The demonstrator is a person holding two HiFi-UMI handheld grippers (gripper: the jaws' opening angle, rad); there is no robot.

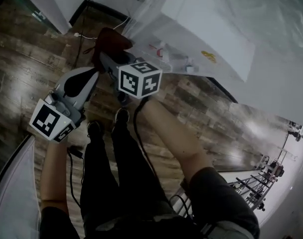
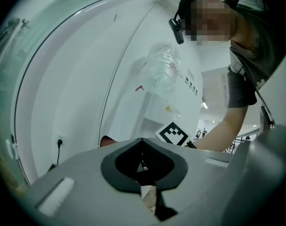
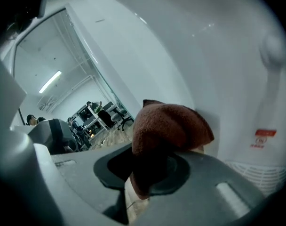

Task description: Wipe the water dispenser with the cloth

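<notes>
The right gripper (image 3: 147, 166) clenches the cloth (image 3: 169, 124), its lower end hidden between the fingers (image 3: 213, 182), with the dispenser (image 3: 218, 55) cropped beyond them, while the left gripper (image 2: 144, 166) is closed and empty.

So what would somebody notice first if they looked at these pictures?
The fuzzy reddish-brown cloth, pinched in the right tongs and held up close to the big white water dispenser. Then the black-and-white marker cube on those tongs, near the middle of the head view.
</notes>
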